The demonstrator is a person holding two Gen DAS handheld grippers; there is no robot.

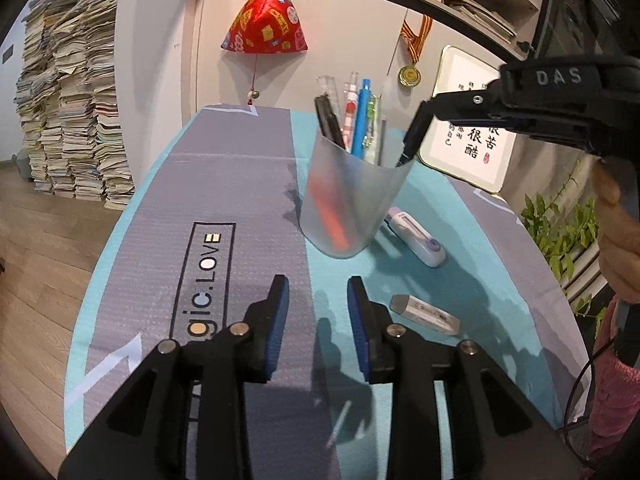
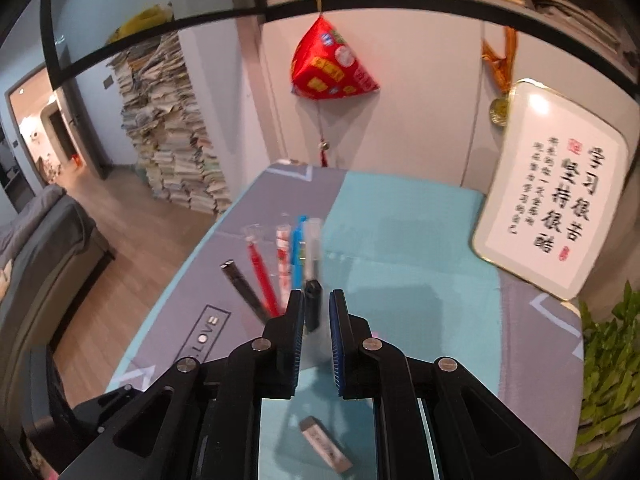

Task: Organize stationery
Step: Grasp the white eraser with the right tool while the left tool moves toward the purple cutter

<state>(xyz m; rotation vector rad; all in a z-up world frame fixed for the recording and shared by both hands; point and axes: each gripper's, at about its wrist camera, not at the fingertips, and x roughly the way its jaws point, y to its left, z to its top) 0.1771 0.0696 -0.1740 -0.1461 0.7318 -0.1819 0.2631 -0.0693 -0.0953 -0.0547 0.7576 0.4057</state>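
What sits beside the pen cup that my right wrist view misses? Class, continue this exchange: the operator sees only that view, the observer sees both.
Observer: A white and lilac dispenser, perhaps correction tape, lies on the mat close to the cup, on its right.
Operator: Is the left tool holding anything?
Observer: No. The left tool is open and empty above the mat.
Operator: Where is my pen against the cup?
Observer: The black pen in your right tool reaches the cup's right rim.
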